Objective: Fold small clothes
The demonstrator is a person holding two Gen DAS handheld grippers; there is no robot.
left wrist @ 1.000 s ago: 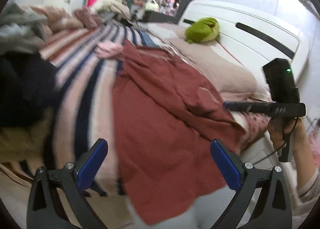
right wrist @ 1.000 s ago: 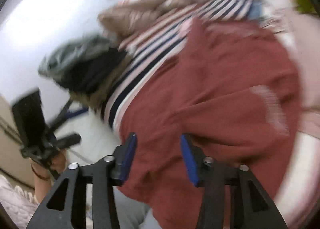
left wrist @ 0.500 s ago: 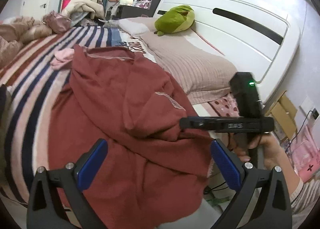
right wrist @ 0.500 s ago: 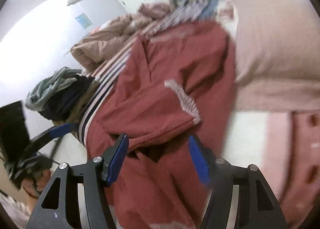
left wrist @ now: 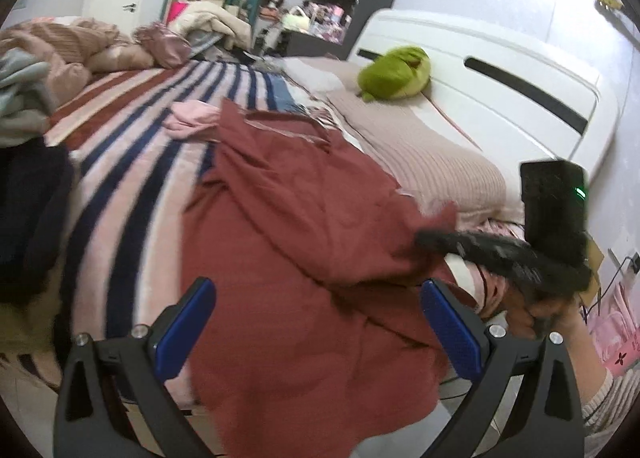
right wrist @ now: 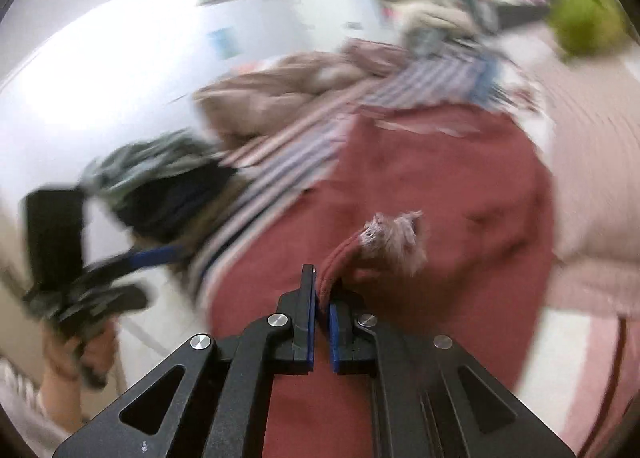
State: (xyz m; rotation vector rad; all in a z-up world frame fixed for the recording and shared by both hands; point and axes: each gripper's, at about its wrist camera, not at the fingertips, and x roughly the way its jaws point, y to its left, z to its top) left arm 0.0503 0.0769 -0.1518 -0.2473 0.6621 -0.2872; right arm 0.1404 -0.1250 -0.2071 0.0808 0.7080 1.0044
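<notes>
A dark red garment (left wrist: 304, 226) lies rumpled on the striped bed and hangs over its near edge. My left gripper (left wrist: 316, 322) is open above its lower part and holds nothing. My right gripper (right wrist: 320, 298) is shut on the sleeve cuff (right wrist: 384, 242) of the red garment (right wrist: 440, 186) and lifts it off the bed. In the left wrist view the right gripper (left wrist: 436, 238) shows at the right, blurred, with the red cloth pinched at its tip. The right wrist view is motion-blurred.
A striped blanket (left wrist: 132, 162) covers the bed. A pink garment (left wrist: 192, 122) lies beyond the red one. A beige pillow (left wrist: 432, 154) and green plush (left wrist: 394, 74) sit by the white headboard (left wrist: 500, 70). Piled clothes (left wrist: 28, 162) lie at left.
My right gripper has closed on the red garment's sleeve cuff and pulled it up. My left gripper stayed open while its view swung back leftward over the bed.
</notes>
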